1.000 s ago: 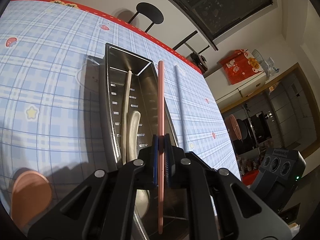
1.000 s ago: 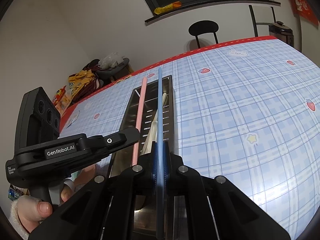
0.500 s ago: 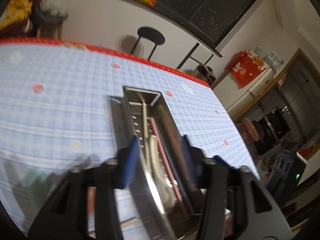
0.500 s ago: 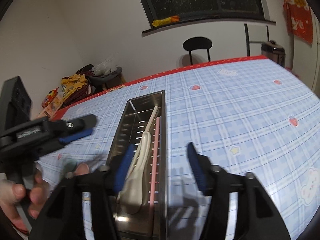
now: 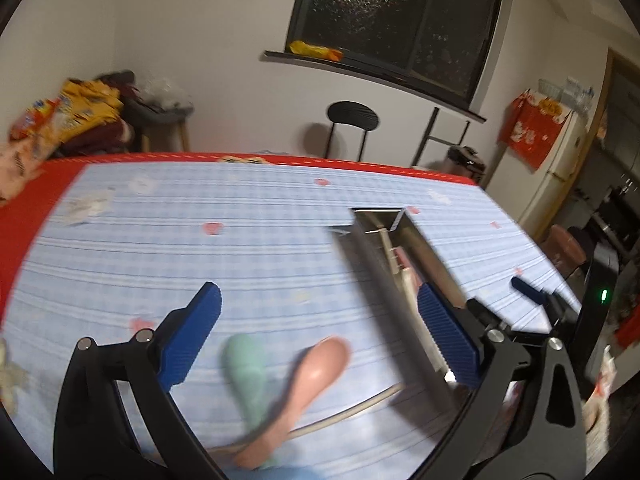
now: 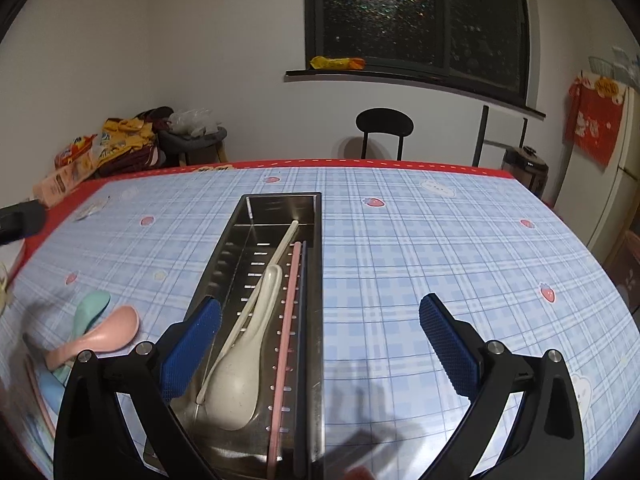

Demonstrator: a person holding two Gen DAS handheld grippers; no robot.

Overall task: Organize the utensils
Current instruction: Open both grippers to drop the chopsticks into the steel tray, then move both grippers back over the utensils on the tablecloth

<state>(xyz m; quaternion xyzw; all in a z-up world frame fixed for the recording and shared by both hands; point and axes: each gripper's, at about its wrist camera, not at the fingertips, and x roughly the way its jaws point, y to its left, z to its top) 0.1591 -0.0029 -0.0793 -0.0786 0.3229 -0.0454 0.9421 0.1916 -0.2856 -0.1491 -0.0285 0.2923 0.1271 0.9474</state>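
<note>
Grippers [image 6: 320, 336] wide; tray [image 6: 316, 280]: three chopsticks, one spoon [image 6: 244, 376].

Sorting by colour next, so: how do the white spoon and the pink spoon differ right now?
The white spoon lies inside the metal tray; the pink spoon lies outside it on the tablecloth. The white spoon rests beside a pink chopstick; the pink spoon crosses a mint-green spoon. Both are deep soup spoons, and neither is held.

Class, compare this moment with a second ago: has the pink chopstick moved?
Yes. The pink chopstick has dropped out of the left gripper, whose jaws have just opened, into the metal tray beside the white spoon.
</note>
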